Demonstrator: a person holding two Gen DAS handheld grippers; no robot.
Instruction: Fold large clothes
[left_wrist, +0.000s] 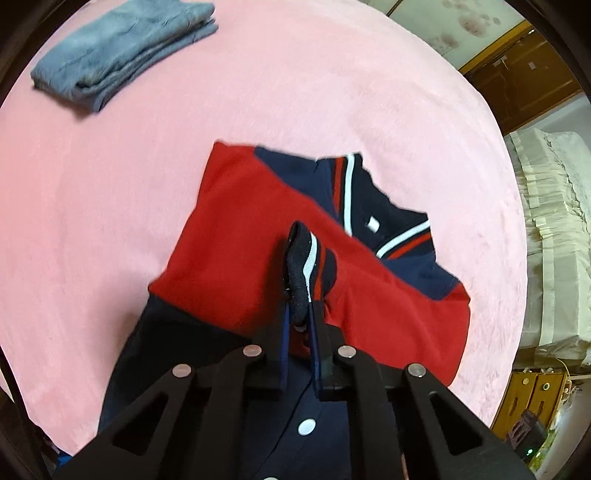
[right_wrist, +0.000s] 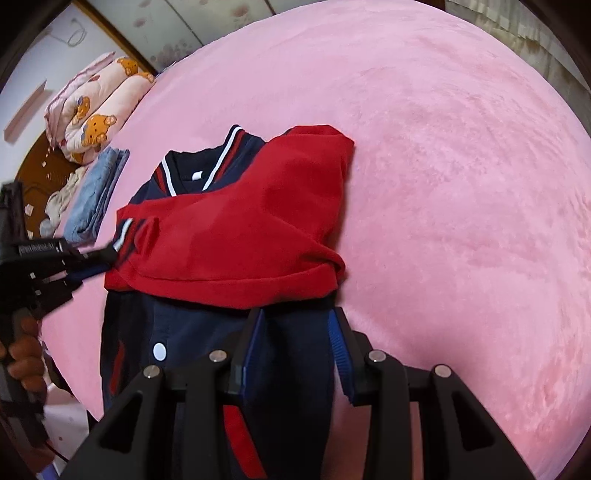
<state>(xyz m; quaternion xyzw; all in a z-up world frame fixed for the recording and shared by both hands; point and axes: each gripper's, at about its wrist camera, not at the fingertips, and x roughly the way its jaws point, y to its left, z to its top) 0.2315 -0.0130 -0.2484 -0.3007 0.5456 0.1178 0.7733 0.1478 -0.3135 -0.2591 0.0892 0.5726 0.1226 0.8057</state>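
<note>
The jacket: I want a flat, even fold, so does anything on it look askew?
Yes. The red sleeve lies slanted and bunched across the jacket, its striped cuff pinched in the left hand-held gripper.

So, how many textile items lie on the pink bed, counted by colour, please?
Red and navy jacket with white snap buttons: 1
Folded pale blue denim garment: 1
Folded cream quilt with orange bear print: 1
Crumpled beige cloth, partly hidden: 1
Total: 4
</note>
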